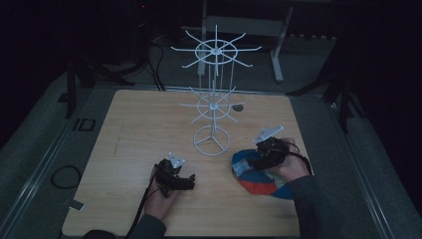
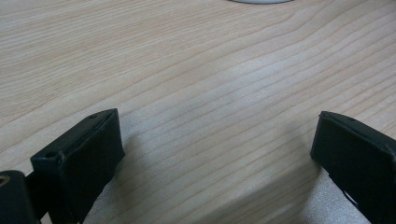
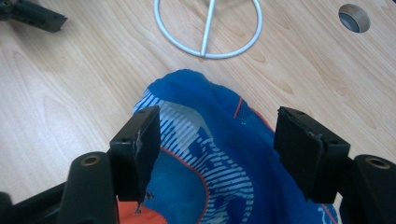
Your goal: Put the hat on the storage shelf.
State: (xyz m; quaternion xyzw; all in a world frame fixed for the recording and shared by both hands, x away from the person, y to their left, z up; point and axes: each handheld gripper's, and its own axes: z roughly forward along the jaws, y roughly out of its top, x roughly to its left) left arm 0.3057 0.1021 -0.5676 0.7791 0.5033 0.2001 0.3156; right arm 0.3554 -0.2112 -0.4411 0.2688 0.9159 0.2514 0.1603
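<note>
A white wire display stand [image 1: 214, 94] with two tiers of radial hooks rises from a ring base [image 1: 212, 140] at the table's middle; that ring base [image 3: 208, 28] also lies ahead in the right gripper view. A blue cap with orange and white print [image 1: 259, 177] lies on the table at the front right. My right gripper [image 1: 263, 155] hovers low over the cap [image 3: 215, 140], open, jaws apart on either side of the cloth. My left gripper [image 1: 181, 180] rests near the front middle, open above bare wood [image 2: 215, 93], nothing between its fingers.
The light wooden table [image 1: 139, 129] has a round cable hole [image 1: 238, 106] behind the stand, also seen as a hole [image 3: 354, 17] in the right gripper view. Dark floor, tripod legs and cables surround the table. Bare wood lies at the left.
</note>
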